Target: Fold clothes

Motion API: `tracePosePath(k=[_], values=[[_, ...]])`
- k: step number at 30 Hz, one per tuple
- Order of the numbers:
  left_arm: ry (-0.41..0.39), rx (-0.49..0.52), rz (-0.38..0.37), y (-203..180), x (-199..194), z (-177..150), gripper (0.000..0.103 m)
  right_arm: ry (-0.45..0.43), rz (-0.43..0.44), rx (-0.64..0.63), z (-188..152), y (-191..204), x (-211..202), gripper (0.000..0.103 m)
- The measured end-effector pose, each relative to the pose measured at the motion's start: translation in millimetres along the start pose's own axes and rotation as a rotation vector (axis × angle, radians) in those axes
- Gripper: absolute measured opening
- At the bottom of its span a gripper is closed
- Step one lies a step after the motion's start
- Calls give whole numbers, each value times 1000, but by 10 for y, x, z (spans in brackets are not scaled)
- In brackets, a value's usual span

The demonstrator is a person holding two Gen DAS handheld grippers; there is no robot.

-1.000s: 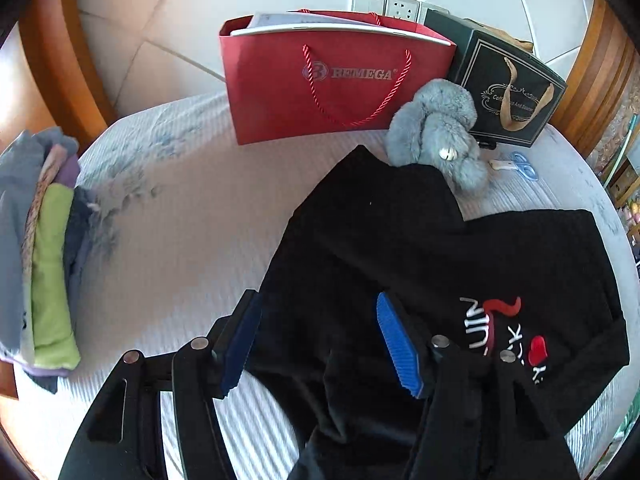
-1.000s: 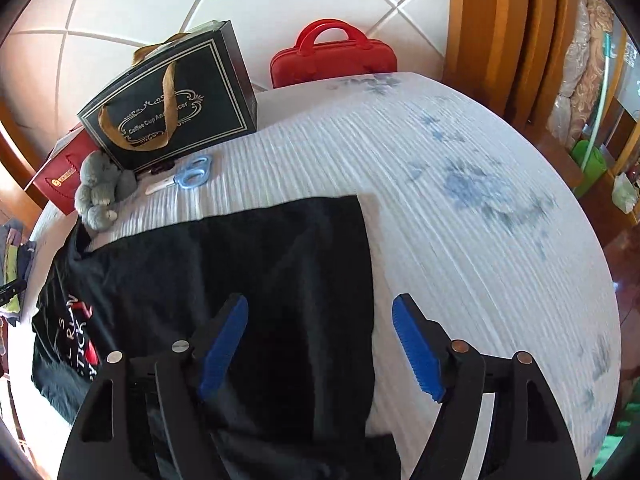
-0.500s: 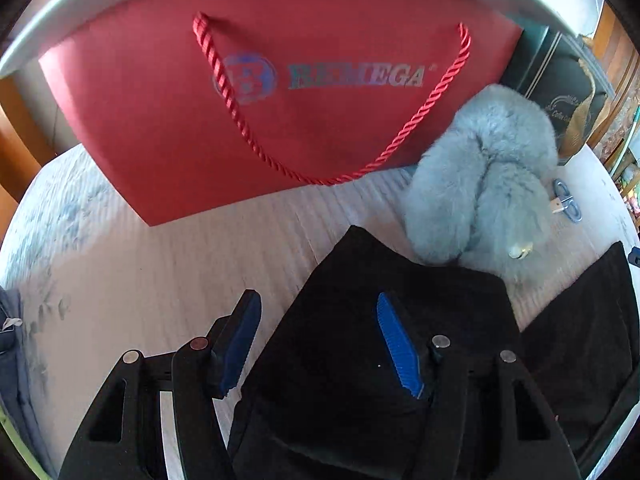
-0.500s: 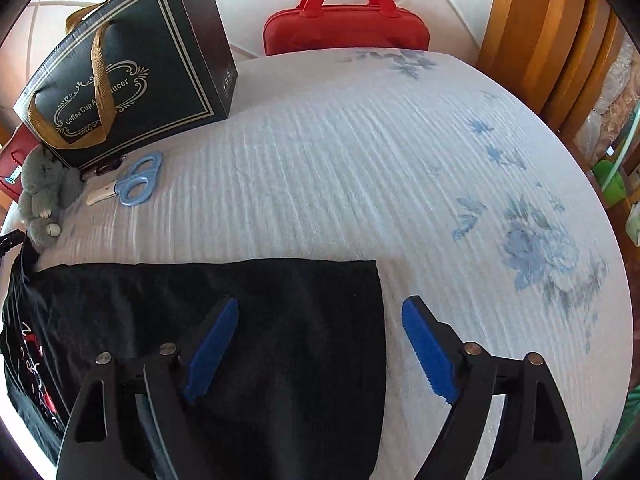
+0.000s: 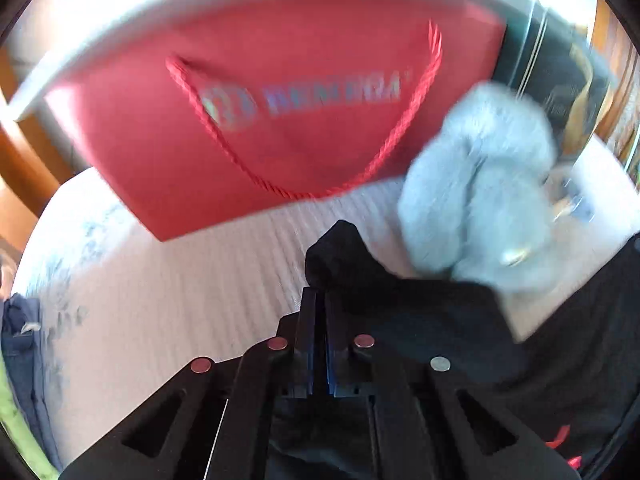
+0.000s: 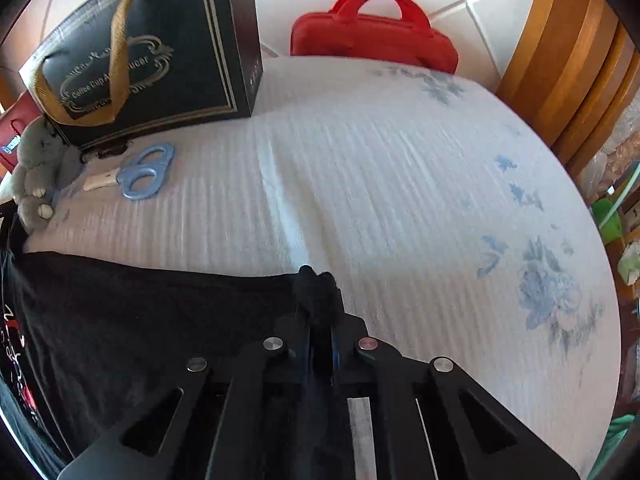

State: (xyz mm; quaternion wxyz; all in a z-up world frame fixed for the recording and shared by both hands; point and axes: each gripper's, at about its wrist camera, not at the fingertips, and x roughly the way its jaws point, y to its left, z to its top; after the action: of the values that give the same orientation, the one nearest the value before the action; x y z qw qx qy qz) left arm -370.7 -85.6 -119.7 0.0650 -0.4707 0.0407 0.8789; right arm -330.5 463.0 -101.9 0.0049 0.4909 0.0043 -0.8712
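A black T-shirt (image 5: 432, 320) with red and white print lies on the white bedspread (image 5: 192, 292). My left gripper (image 5: 320, 300) is shut on the tip of one sleeve, which bunches up just past the blue pads. In the right wrist view the same T-shirt (image 6: 140, 320) spreads to the left, and my right gripper (image 6: 318, 296) is shut on its far right corner at the hem. The cloth sticks out in a small fold above the fingertips.
A red paper bag (image 5: 280, 120) and a grey plush toy (image 5: 480, 200) stand close ahead of the left gripper. A dark gift bag (image 6: 148, 52), blue scissors (image 6: 144, 176) and a red case (image 6: 372, 40) sit beyond the shirt. Folded clothes (image 5: 20, 360) lie at the far left.
Both grippers were open over the shirt; now each has shut on it, the left on the sleeve tip and the right on the hem corner. The left view is blurred by motion.
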Motion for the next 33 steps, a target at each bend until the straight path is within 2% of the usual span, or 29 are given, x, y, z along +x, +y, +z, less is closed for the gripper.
tracePosePath(k=[4, 7, 9, 11, 12, 13, 14, 15, 16, 18, 20, 23, 27, 33], values=[[-122, 53, 17, 14, -762, -241, 3, -133, 72, 8, -345, -50, -629, 6], [-167, 84, 18, -6, -1229, -612, 3, -218, 115, 1, -670, -85, -1104, 6], [-176, 105, 14, -55, -1477, -884, 3, -221, 131, 9, -938, -113, -1280, 7], [-134, 133, -7, -140, -1588, -1188, 4, -176, 153, 15, -1257, -163, -1351, 8], [-95, 151, -23, -162, -1610, -1342, 5, -137, 162, 17, -1411, -183, -1359, 15], [-46, 164, -38, -189, -1645, -1517, 12, -95, 160, 19, -1548, -196, -1345, 29], [11, 173, -45, -217, -1649, -1706, 31, -52, 147, 27, -1676, -216, -1327, 37], [61, 178, -48, -240, -1650, -1882, 39, -25, 130, 45, -1784, -262, -1325, 48], [86, 172, -51, -241, -1684, -2005, 43, -3, 111, 66, -1886, -317, -1329, 50], [103, 143, -57, -211, -1790, -2163, 43, 1, 96, 120, -2026, -440, -1401, 50], [79, 97, -55, -144, -1911, -2196, 43, -11, 82, 163, -2071, -546, -1482, 50], [32, 34, -38, -71, -1972, -1989, 47, -39, 62, 208, -2039, -606, -1580, 50], [9, -9, -81, -176, -1885, -1733, 50, -70, 112, 236, -1959, -460, -1680, 50], [71, 19, -94, -394, -1470, -1651, 50, -21, 288, 90, -1693, 621, -1612, 50]])
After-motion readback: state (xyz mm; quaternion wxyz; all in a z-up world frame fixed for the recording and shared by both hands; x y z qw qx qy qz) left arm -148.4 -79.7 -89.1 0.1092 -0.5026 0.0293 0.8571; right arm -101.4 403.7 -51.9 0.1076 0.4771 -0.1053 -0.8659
